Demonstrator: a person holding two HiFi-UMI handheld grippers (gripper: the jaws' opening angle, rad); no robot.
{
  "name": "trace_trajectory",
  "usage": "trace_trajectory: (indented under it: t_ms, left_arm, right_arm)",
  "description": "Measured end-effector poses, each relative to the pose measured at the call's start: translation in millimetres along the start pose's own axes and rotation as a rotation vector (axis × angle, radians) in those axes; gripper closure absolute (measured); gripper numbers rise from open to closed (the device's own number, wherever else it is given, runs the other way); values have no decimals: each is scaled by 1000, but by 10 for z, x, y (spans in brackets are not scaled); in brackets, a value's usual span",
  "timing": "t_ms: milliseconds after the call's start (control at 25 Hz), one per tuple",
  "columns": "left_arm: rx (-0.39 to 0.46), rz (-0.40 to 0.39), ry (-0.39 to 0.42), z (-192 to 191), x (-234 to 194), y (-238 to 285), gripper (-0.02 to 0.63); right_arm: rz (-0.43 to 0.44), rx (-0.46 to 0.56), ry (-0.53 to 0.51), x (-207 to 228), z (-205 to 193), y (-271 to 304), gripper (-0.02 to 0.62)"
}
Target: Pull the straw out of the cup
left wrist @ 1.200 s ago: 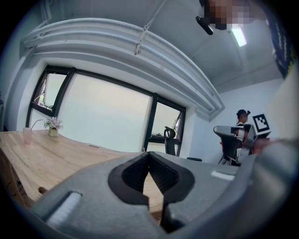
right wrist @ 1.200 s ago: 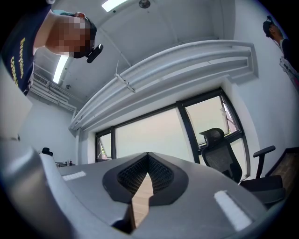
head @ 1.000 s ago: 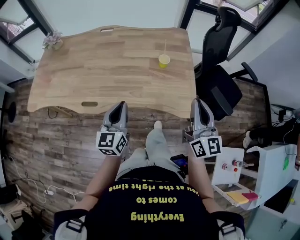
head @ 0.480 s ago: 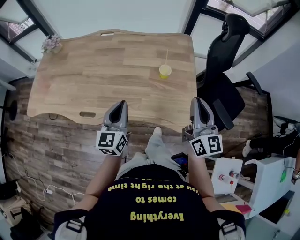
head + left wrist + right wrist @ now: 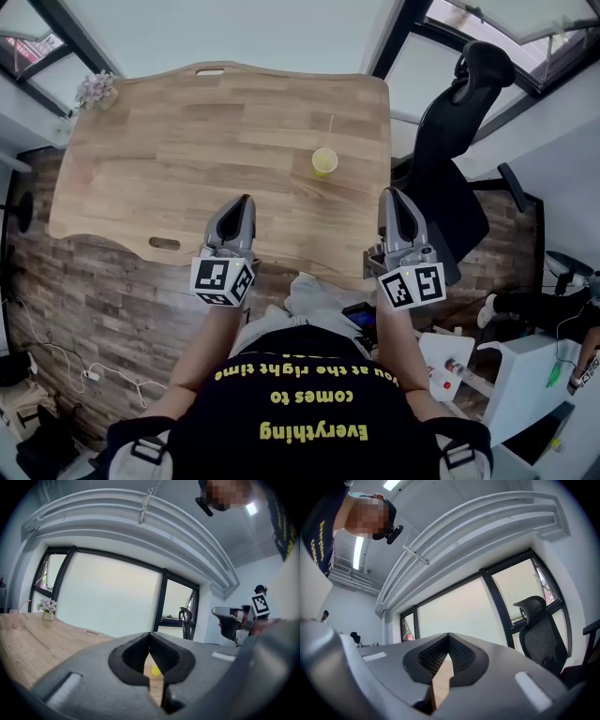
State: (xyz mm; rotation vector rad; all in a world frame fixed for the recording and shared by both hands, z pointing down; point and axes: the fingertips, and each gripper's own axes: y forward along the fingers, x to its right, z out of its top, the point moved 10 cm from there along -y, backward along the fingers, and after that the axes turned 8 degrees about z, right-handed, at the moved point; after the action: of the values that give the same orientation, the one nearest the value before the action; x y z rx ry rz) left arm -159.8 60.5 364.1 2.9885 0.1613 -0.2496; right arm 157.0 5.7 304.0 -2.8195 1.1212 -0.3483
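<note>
Yellow and small, the cup [image 5: 324, 161] stands upright on the wooden surface [image 5: 187, 141] with a thin pale straw [image 5: 330, 129] in it. It is at 2 o'clock from the left tool [image 5: 244, 201] and 10 o'clock from the right tool [image 5: 392, 195]. Both tools' jaws are pressed together, empty.

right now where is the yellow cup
In the head view the yellow cup stands on the right half of the wooden table, near the edge by the black office chair, ahead of the right gripper and apart from it.
</note>
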Motion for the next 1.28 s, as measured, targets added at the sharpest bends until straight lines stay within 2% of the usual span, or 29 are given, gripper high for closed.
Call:
trace_trajectory:
  t_ms: [320,520,760,1280]
  left_arm:
    - [-2,36,2,22,92,431,606]
    - [7,54,3,42,154,577,606]
    - [-8,57,7,33,168,647,606]
    - [-38,-27,14,77,77,949,606]
  right_arm:
    - [39,-7,21,437,-15,289,589]
    - [68,-6,32,565,-23,388,589]
    - [62,0,43,635,-14,423,589]
    - [-11,-16,52,655,-51,510,588]
